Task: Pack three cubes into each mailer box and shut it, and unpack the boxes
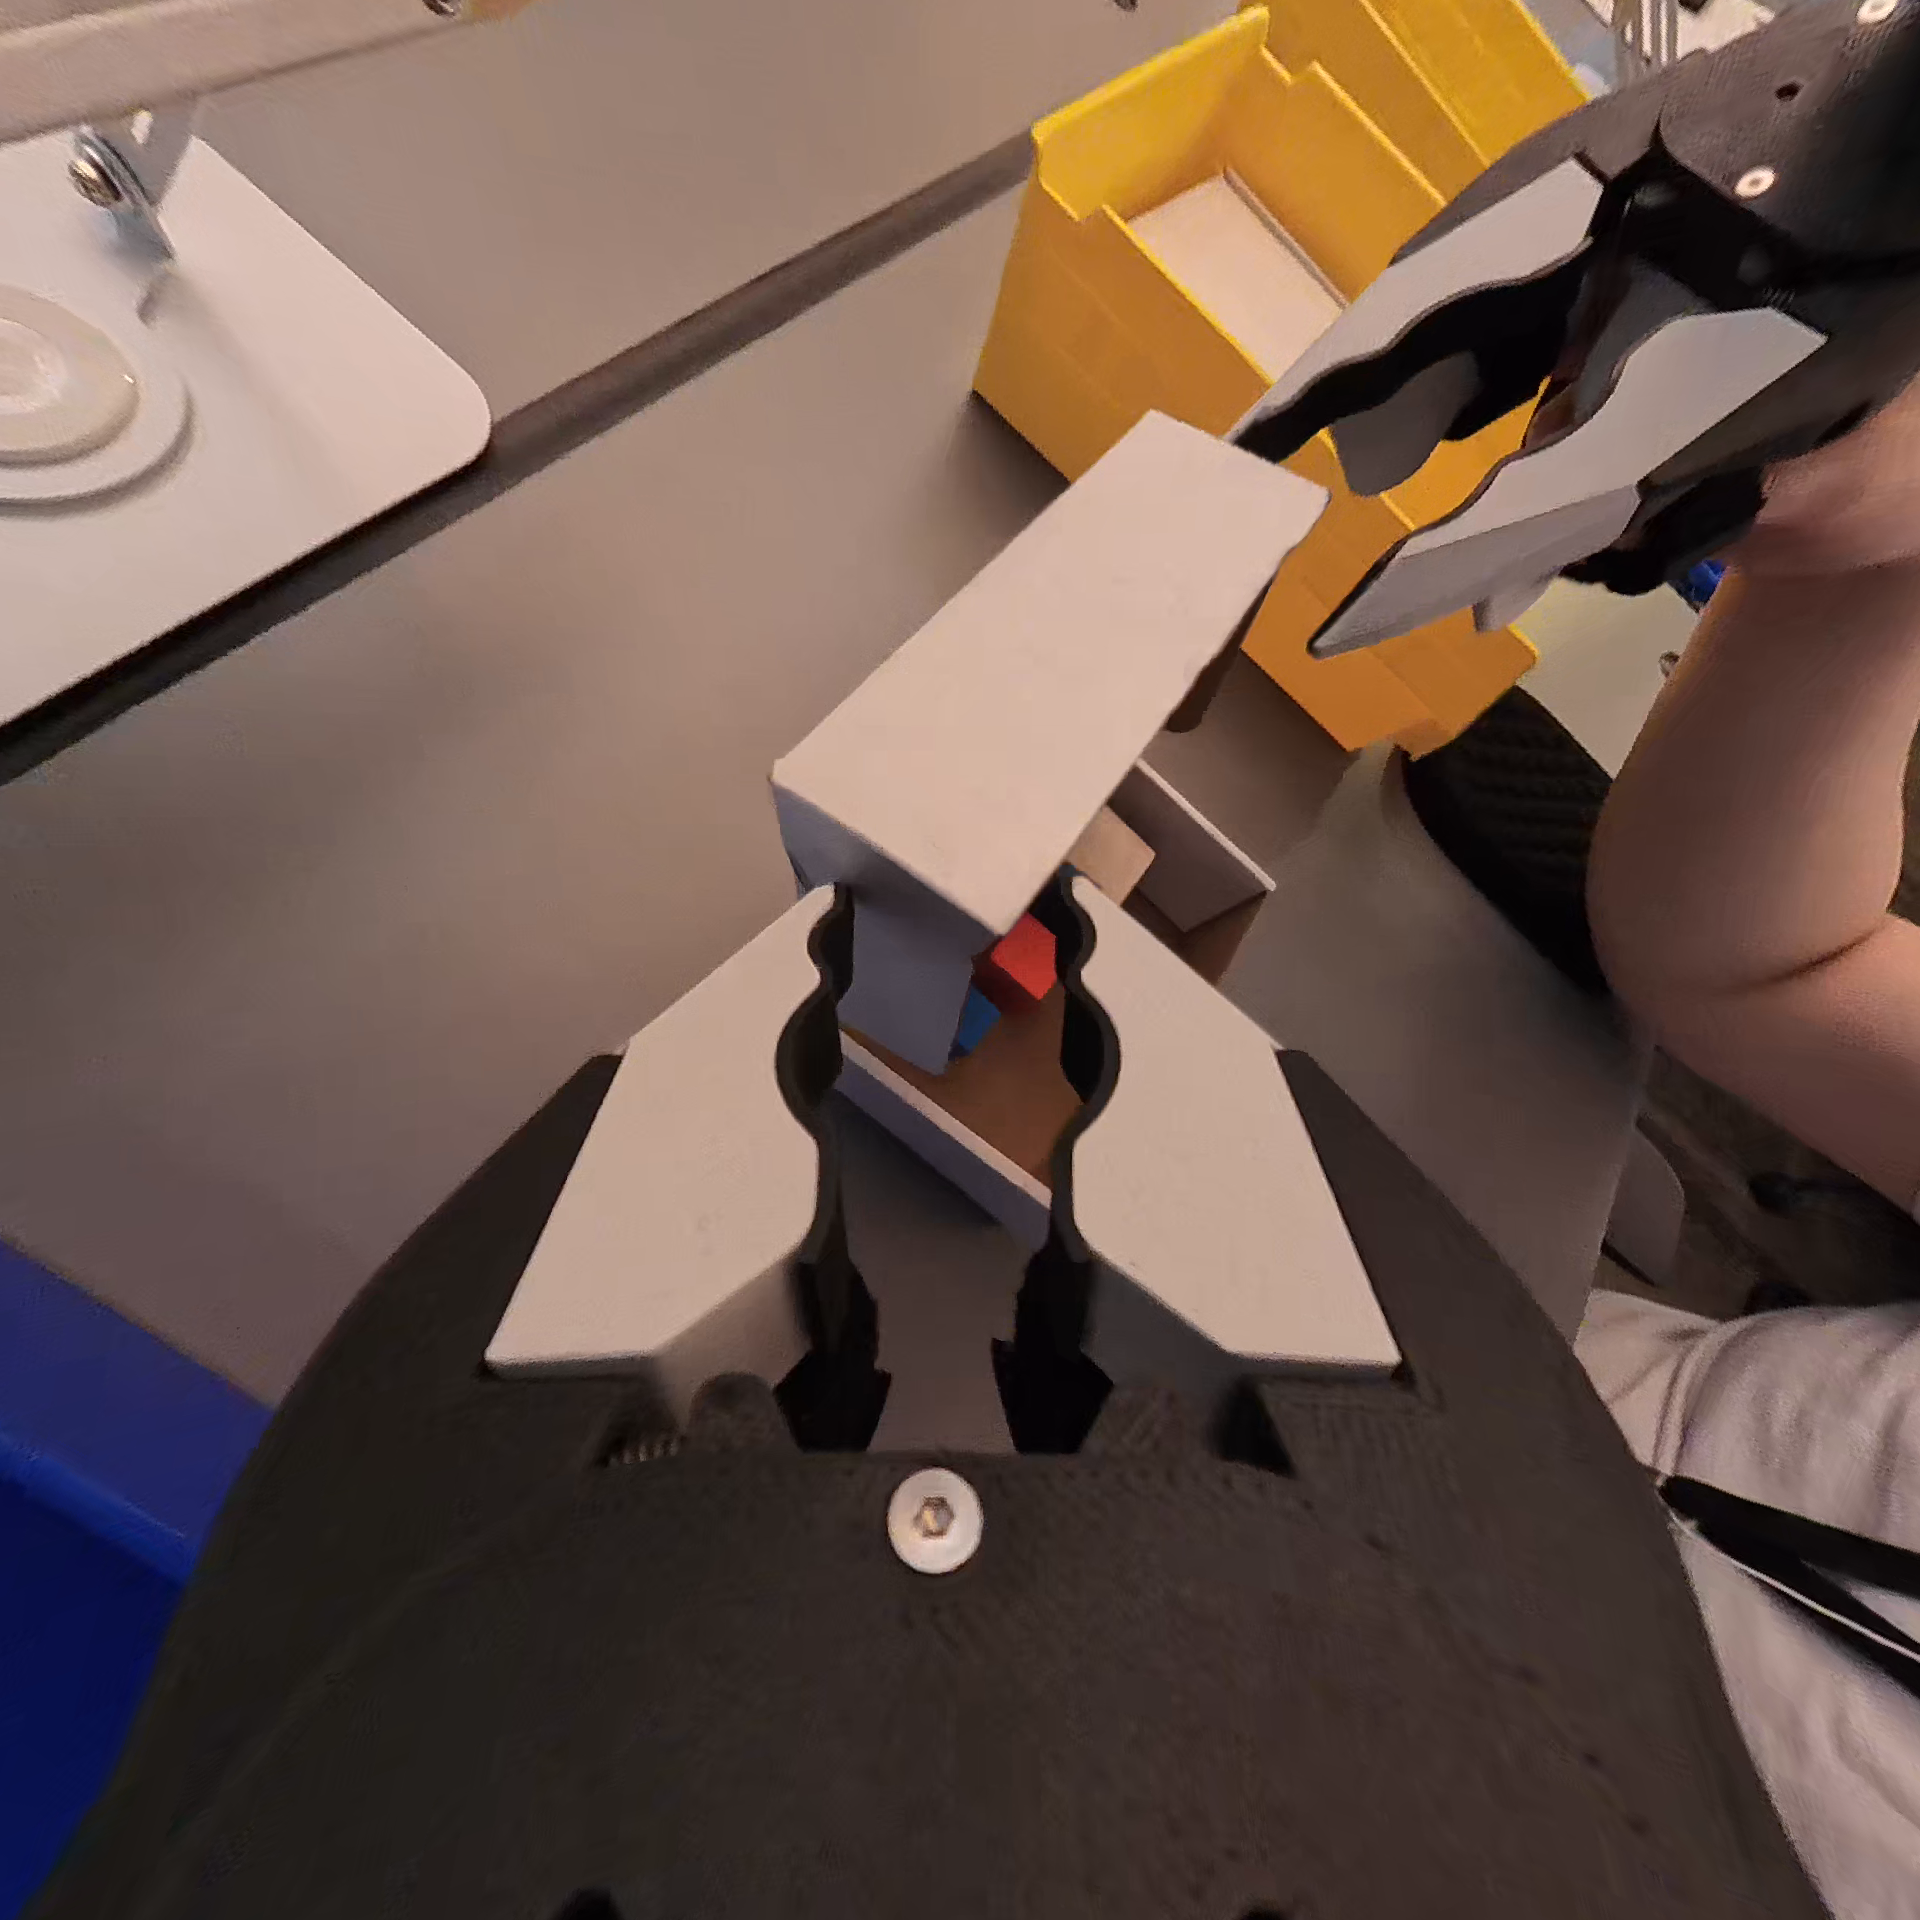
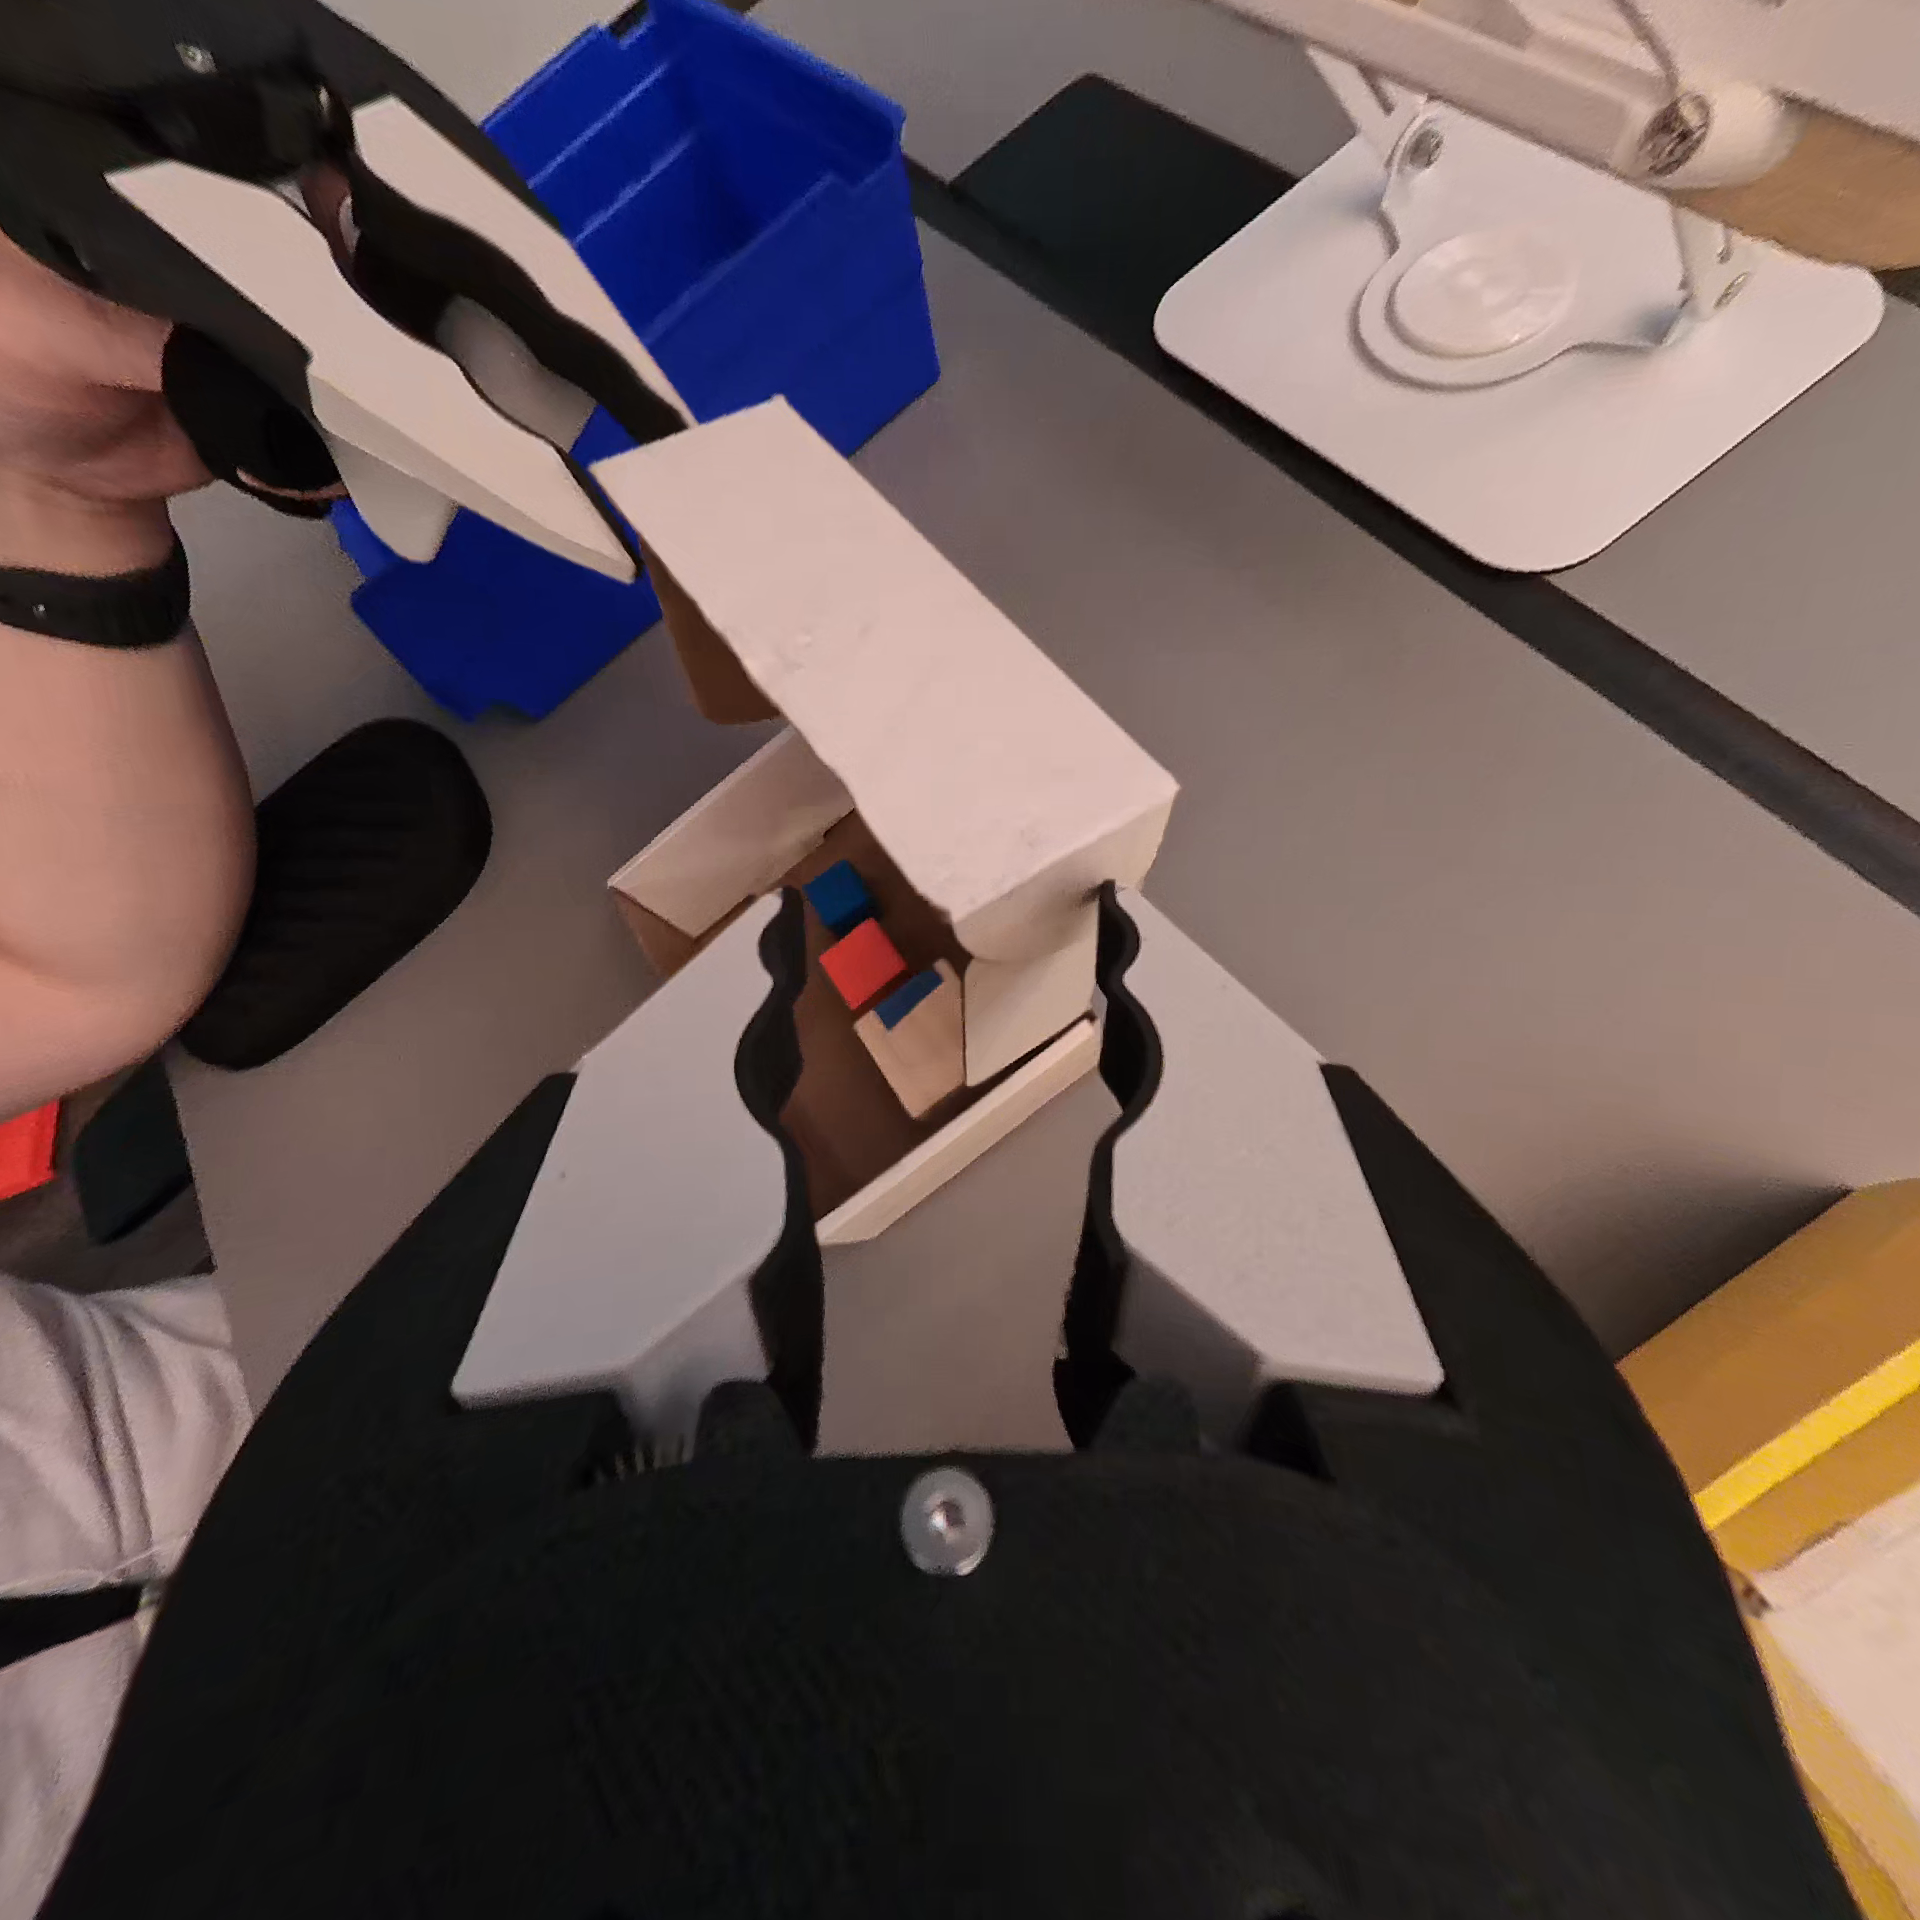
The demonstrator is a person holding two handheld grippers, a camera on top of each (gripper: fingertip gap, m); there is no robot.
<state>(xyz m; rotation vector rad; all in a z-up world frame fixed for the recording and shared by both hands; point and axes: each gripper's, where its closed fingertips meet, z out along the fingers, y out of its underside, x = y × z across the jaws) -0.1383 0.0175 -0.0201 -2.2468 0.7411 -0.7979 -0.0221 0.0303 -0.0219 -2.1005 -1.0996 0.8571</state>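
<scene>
A white mailer box (image 1: 935, 1138) stands on the grey table, its lid (image 1: 1039, 675) half raised and tilted. Inside I see a red cube (image 1: 1023, 961) and a blue cube (image 1: 977, 1023). My left gripper (image 1: 951, 914) is open, its fingertips straddling the near end of the lid. My right gripper (image 1: 1283, 540) is open at the lid's far end. In the right wrist view, the right gripper (image 2: 945, 914) straddles its end of the lid (image 2: 883, 675), above a red cube (image 2: 860, 961) and two blue cubes (image 2: 836, 894). The left gripper (image 2: 649, 488) is at the opposite end.
A yellow bin (image 1: 1101, 343) holding a white box stands behind the mailer box. A blue bin (image 2: 727, 260) stands on the other side. A white stand base (image 2: 1507, 343) sits beyond a dark table seam. A black pad (image 2: 343, 883) and a person's arms lie near the table edge.
</scene>
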